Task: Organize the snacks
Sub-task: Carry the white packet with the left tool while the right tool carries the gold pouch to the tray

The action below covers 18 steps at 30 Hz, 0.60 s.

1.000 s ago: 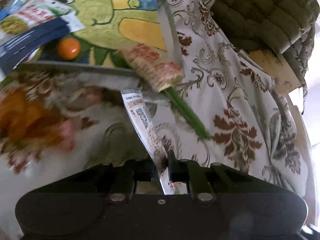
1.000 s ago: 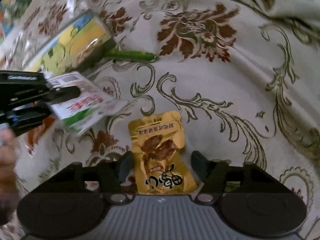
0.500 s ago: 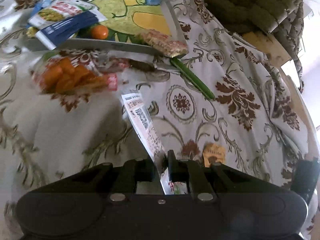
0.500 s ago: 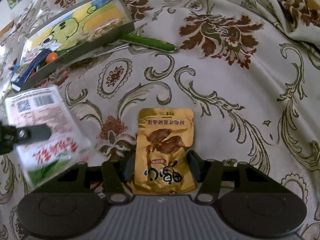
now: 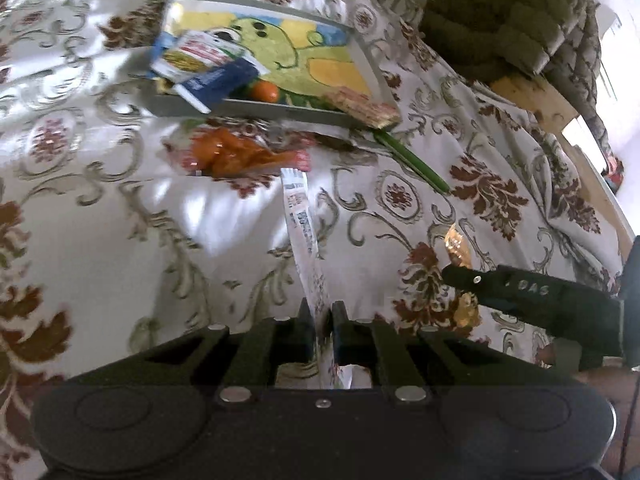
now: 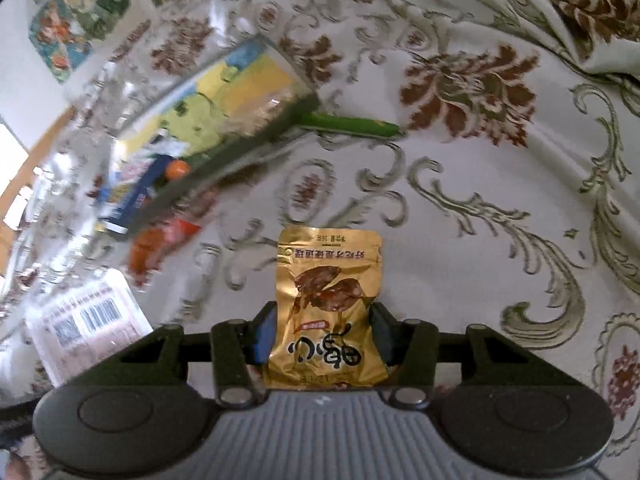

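- My left gripper point(image 5: 320, 316) is pinching a white snack packet point(image 5: 302, 236) edge-on between its nearly closed jaws; the packet is sticking up and forward over the floral tablecloth point(image 5: 100, 208), its barcode side showing (the same packet is appearing at the lower left of my right wrist view).
- My right gripper point(image 6: 322, 332) is holding its jaws around a gold snack pouch point(image 6: 326, 308); they have just been closing, and the blue pads are pressing on both side edges of the pouch.
- The gold pouch is pointing away from me, with its printing upside down.
- The grey tray point(image 5: 280, 110), lined with a green cartoon picture, is lying further back on the cloth.
- Inside it, a white-and-red packet point(image 5: 200, 52), a dark blue packet point(image 5: 218, 82) and a small orange ball point(image 5: 266, 91) are gathering at one end, while a pink wafer pack point(image 5: 362, 106) is leaning over the tray's near corner.
- Just in front of the tray an orange snack bag point(image 5: 236, 156) is lying on the cloth, and a green stick point(image 5: 412, 162) is lying beside the corner.
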Each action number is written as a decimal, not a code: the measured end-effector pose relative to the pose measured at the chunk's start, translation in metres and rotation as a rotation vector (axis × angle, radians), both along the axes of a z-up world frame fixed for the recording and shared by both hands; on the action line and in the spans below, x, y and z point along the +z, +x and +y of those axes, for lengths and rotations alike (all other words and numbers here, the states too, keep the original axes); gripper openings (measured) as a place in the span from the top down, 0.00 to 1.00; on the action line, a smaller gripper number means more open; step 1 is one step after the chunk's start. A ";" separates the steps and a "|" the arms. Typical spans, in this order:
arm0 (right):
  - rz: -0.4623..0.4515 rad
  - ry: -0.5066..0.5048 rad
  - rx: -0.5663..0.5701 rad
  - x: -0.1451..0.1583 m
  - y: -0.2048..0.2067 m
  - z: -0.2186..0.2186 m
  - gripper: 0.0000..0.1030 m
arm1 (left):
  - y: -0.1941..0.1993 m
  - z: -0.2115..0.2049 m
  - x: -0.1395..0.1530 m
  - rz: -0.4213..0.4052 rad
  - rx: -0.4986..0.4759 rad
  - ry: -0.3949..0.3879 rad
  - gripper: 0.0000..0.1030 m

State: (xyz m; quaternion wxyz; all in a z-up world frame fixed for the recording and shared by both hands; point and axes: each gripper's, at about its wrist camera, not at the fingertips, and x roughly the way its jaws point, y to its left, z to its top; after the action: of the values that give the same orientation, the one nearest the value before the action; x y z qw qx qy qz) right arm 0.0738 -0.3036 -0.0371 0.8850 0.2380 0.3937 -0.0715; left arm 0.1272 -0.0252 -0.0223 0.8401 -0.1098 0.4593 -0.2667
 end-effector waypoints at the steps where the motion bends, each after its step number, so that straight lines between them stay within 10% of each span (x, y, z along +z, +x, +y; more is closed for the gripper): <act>1: -0.011 0.001 0.006 0.002 0.000 0.003 0.49 | -0.002 0.004 0.002 -0.005 0.007 -0.002 0.92; 18: -0.277 0.024 0.120 0.087 -0.009 0.048 0.48 | 0.011 0.069 0.111 -0.145 0.110 -0.063 0.92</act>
State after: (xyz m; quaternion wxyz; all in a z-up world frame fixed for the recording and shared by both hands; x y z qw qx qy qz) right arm 0.0650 -0.2558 0.0502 0.9306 0.2323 0.2823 0.0196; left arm 0.1386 0.0438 0.0883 0.8807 -0.1416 0.3818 -0.2420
